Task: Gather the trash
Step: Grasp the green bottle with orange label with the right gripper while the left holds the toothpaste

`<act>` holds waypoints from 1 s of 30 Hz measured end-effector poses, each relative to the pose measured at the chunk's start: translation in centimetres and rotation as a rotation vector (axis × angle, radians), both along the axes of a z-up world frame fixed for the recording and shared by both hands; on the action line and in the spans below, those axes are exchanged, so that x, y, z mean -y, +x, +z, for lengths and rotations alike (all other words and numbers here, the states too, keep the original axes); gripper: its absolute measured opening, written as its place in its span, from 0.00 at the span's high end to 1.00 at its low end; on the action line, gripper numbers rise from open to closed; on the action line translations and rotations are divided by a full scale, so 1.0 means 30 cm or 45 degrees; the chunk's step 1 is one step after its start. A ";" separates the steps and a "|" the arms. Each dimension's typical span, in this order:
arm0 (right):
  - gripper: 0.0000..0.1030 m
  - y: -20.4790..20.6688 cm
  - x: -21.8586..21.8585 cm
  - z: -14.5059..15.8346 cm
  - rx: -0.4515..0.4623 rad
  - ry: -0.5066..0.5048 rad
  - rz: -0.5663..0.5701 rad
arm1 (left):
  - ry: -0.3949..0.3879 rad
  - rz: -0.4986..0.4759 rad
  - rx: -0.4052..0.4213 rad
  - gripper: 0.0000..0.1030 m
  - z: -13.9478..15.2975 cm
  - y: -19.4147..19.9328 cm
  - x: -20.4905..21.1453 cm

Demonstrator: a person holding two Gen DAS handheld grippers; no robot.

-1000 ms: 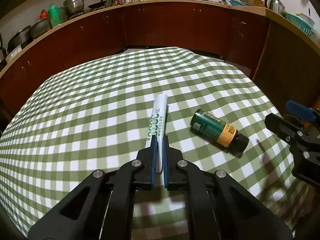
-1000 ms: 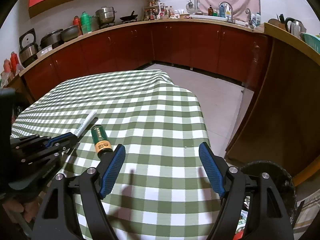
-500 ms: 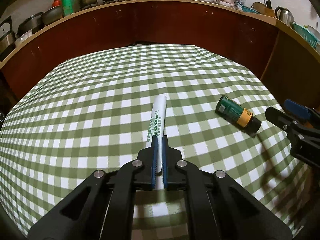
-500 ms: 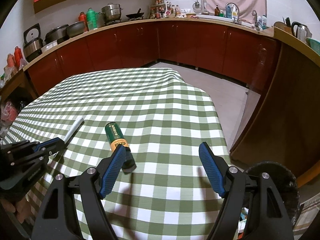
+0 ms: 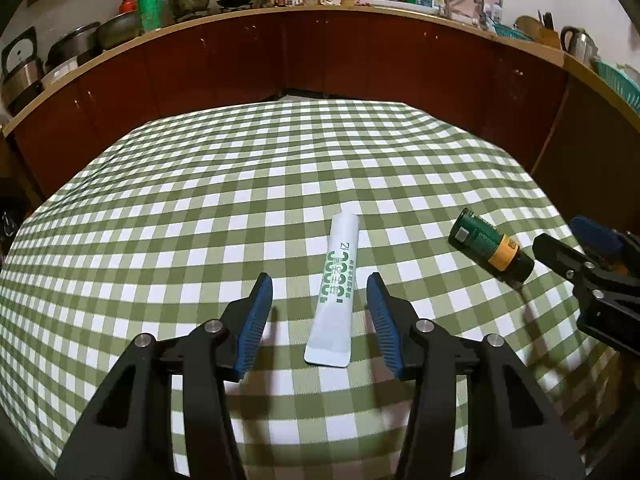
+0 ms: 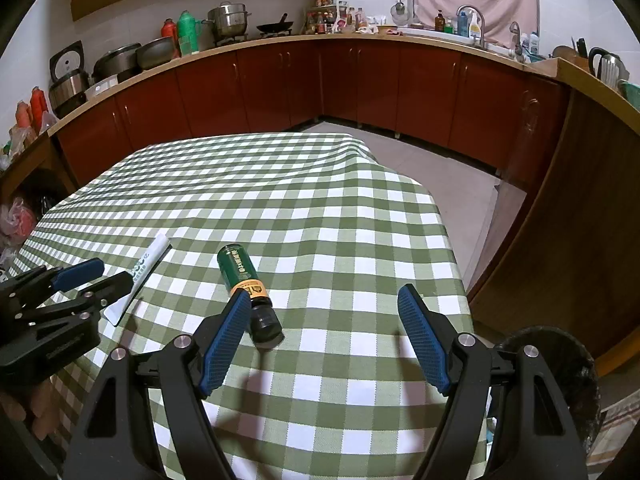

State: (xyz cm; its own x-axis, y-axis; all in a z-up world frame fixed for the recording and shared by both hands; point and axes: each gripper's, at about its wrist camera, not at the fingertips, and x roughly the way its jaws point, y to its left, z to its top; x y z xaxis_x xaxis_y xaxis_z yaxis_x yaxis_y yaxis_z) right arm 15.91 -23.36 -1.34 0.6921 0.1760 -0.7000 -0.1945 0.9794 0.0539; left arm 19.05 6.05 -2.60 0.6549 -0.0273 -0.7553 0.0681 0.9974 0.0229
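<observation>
Jaws on our left gripper [image 5: 320, 312] are opening around the white tube [image 5: 335, 288], which is lying flat on the checked cloth [image 5: 200, 200] between the pads, untouched by them. We are holding the right gripper [image 6: 320, 338] wide open with nothing gripped, its left pad sitting just beside the green bottle [image 6: 246, 284]. That bottle is lying on its side to the right of the tube, black cap toward us, near the table's right edge.
</observation>
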 end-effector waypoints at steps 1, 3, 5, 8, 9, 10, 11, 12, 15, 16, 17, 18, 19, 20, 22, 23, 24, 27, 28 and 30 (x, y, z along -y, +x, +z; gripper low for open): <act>0.29 0.002 -0.004 0.002 0.000 -0.001 0.000 | 0.004 -0.011 -0.011 0.54 -0.005 0.007 0.004; 0.29 0.002 -0.009 0.003 0.001 -0.002 0.002 | 0.010 -0.018 -0.029 0.54 -0.018 0.022 0.007; 0.29 0.002 -0.011 0.004 0.001 -0.003 0.003 | 0.009 -0.024 -0.057 0.53 -0.036 0.036 0.008; 0.29 0.005 -0.018 0.004 -0.001 -0.011 0.010 | -0.018 -0.045 -0.056 0.62 -0.040 0.033 0.005; 0.29 0.006 -0.022 0.005 -0.002 -0.013 0.011 | -0.024 -0.056 -0.057 0.71 -0.040 0.032 0.005; 0.29 0.007 -0.026 0.004 -0.004 -0.017 0.014 | -0.025 -0.063 -0.056 0.80 -0.040 0.031 0.006; 0.29 0.008 -0.030 0.003 -0.005 -0.020 0.016 | -0.014 -0.075 -0.053 0.81 -0.039 0.028 0.011; 0.29 0.009 -0.034 0.003 -0.007 -0.023 0.018 | -0.001 -0.079 -0.048 0.81 -0.039 0.023 0.014; 0.29 0.011 -0.044 0.003 -0.009 -0.026 0.025 | -0.001 -0.075 -0.044 0.82 -0.040 0.013 0.007; 0.29 0.011 -0.050 0.002 -0.010 -0.030 0.028 | 0.001 -0.068 -0.044 0.83 -0.040 0.010 0.005; 0.29 0.012 -0.057 0.002 -0.011 -0.033 0.034 | -0.003 -0.055 -0.047 0.83 -0.039 0.006 -0.005; 0.29 0.013 -0.065 0.001 -0.012 -0.038 0.040 | -0.005 -0.047 -0.049 0.83 -0.039 0.003 -0.016; 0.29 0.013 -0.071 -0.001 -0.013 -0.041 0.046 | -0.006 -0.031 -0.052 0.83 -0.039 -0.001 -0.029; 0.29 0.014 -0.079 -0.003 -0.016 -0.044 0.054 | -0.006 -0.019 -0.054 0.83 -0.038 -0.004 -0.042; 0.29 0.022 -0.096 -0.009 -0.025 -0.050 0.071 | -0.008 0.014 -0.052 0.83 -0.036 -0.013 -0.077; 0.29 0.027 -0.103 -0.013 -0.033 -0.054 0.078 | -0.005 0.029 -0.051 0.83 -0.034 -0.015 -0.092; 0.29 0.031 -0.109 -0.016 -0.037 -0.057 0.083 | -0.001 0.039 -0.049 0.83 -0.032 -0.014 -0.102; 0.29 0.052 -0.127 -0.028 -0.060 -0.074 0.099 | 0.015 0.086 -0.039 0.83 -0.027 -0.018 -0.150; 0.29 0.055 -0.131 -0.030 -0.063 -0.079 0.102 | 0.022 0.098 -0.039 0.83 -0.026 -0.018 -0.162; 0.29 0.063 -0.148 -0.035 -0.073 -0.093 0.110 | 0.034 0.120 -0.036 0.83 -0.024 -0.022 -0.183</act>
State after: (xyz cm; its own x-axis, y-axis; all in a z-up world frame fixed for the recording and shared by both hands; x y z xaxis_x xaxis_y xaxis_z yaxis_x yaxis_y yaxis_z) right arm 17.81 -18.91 -2.39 0.6352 0.1800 -0.7511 -0.2769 0.9609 -0.0039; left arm 18.39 11.53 -3.32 0.6319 0.0542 -0.7731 -0.0253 0.9985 0.0493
